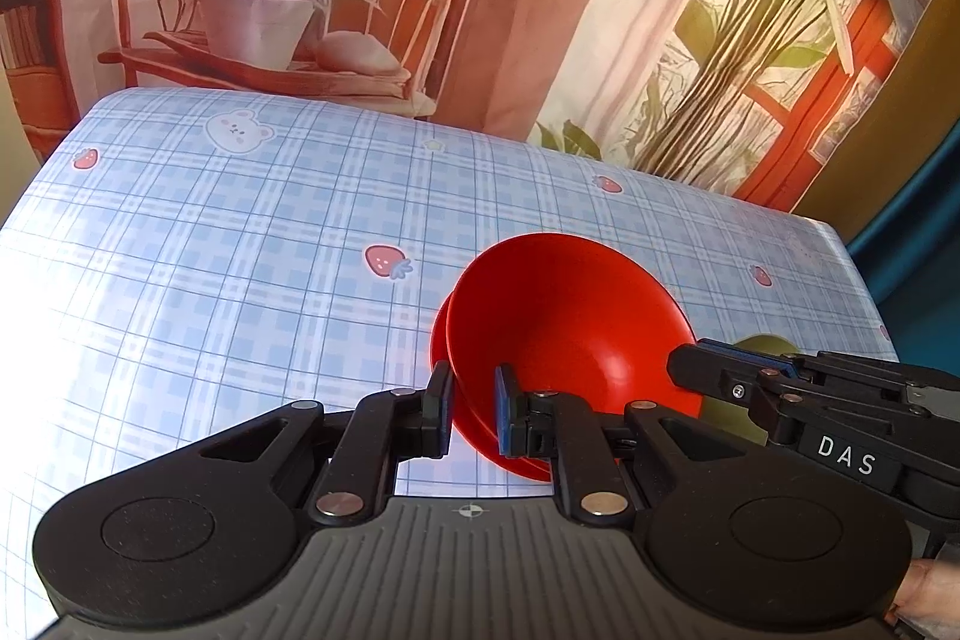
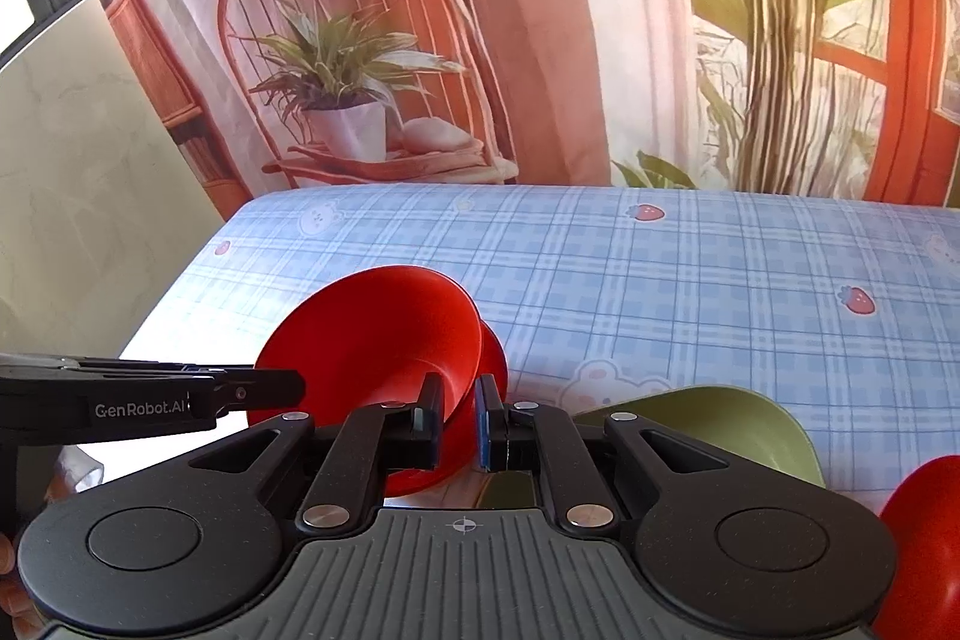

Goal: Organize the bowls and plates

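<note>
Both the left gripper (image 1: 474, 415) and the right gripper (image 2: 459, 424) clench opposite rims of the tilted red bowl (image 1: 564, 328) above the checked tablecloth (image 1: 240, 232)

1. We found the blue checked tablecloth (image 1: 240, 250) bare across its left and far stretches.
2. The tilted red plastic bowl (image 1: 558, 322) blocked the near middle.
3. A green plastic bowl (image 2: 720, 430) and another red bowl (image 2: 924, 538) crowded the right.

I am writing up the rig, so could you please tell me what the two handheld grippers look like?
Both are matte black linkage grippers with silver pivot pins, round side discs and a ribbed grey base bearing a small crosshair mark. The fingers carry blue pads. The left gripper reads "GenRobot.AI" on its side; the right gripper reads "DAS".
</note>
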A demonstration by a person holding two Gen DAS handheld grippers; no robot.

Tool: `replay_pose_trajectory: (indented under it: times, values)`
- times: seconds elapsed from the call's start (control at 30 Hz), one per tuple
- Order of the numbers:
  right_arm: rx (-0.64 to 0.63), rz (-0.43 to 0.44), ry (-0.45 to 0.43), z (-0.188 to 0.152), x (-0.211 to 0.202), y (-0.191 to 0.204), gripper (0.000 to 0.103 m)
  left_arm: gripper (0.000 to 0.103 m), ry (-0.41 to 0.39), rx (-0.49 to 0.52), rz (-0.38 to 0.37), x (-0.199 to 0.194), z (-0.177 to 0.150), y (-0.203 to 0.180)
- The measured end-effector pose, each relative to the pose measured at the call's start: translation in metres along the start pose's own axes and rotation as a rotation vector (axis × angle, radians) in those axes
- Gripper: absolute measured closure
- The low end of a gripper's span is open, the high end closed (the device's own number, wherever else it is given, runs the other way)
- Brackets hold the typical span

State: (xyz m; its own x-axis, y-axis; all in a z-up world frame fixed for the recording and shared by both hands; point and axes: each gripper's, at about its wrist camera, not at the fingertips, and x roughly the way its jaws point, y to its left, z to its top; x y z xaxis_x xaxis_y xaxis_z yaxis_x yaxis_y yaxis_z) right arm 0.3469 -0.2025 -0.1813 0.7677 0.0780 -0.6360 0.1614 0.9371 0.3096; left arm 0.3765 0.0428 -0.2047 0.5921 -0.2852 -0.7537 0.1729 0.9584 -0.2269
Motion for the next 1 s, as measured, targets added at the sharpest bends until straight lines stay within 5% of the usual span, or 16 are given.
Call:
replay_pose_trajectory:
  times: [0.47,1.0]
  values:
    - [-0.019,-0.032,-0.024,0.005,-0.019,-0.007,0.087,0.084,-0.044,-0.005,0.048,-0.014,0.004,-0.005]
    - [0.016,-0.110,-0.094,-0.016,-0.084,-0.068,0.087,0.084,-0.069,0.104,0.035,-0.026,-0.008,-0.077]
